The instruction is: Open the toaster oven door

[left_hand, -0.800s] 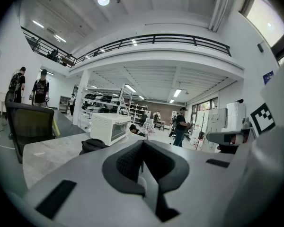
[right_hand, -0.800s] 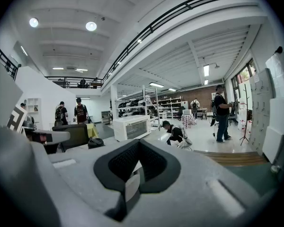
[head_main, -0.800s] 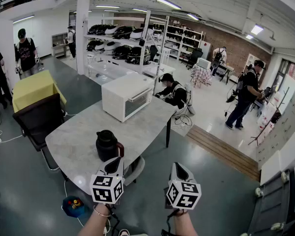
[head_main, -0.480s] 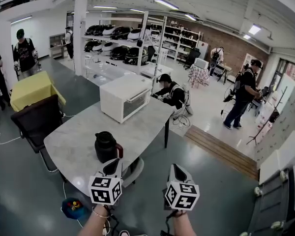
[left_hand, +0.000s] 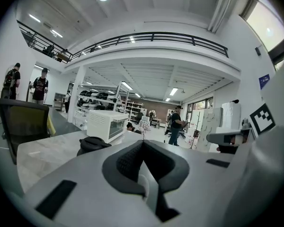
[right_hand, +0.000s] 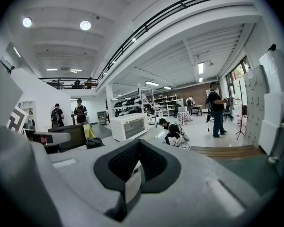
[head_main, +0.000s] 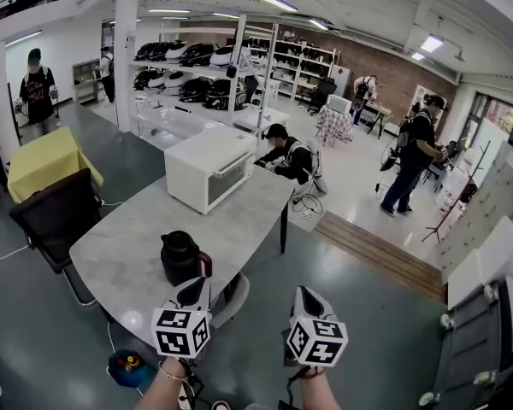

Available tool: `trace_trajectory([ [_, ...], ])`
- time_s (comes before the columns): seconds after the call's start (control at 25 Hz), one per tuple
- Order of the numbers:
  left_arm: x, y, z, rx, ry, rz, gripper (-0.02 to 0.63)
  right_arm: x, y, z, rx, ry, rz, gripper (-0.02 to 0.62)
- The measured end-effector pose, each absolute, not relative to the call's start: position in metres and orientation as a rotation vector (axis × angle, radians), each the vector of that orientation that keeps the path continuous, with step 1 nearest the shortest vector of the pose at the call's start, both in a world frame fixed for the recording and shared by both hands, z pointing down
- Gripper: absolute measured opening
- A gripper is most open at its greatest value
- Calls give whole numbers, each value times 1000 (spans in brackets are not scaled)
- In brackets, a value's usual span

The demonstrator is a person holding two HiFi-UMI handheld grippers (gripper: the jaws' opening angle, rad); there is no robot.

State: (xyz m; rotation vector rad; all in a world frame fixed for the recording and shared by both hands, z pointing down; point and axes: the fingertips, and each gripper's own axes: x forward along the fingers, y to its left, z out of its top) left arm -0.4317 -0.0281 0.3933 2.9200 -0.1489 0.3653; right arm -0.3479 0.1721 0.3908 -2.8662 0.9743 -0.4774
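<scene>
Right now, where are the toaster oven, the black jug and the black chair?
toaster oven (head_main: 231,180), head view, glass door
black jug (head_main: 181,265), head view, body
black chair (head_main: 56,216), head view, backrest

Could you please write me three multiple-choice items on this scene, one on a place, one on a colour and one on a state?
1. Where on the table does the toaster oven stand?
A. at the far end
B. at the near edge
C. in the middle, touching the jug

2. What colour is the jug on the table?
A. white
B. black
C. yellow

3. How is the toaster oven's door?
A. hanging wide open
B. taken off
C. closed

Answers:
1 A: it sits beyond the jug, at the table's far end.
2 B: its body and lid are black.
3 C: the glass front lies flush with the white housing.
</scene>
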Motion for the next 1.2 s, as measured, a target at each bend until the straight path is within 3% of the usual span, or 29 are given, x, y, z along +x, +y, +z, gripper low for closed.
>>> trace_trajectory([
  [0.48,-374,-37,408,2899,-96,398,5,-292,169,404,-2874,928,-541,5],
  [1.2,-191,-50,389,2872,-300,337,5,-77,145,374,-2852,1170,-491,5],
])
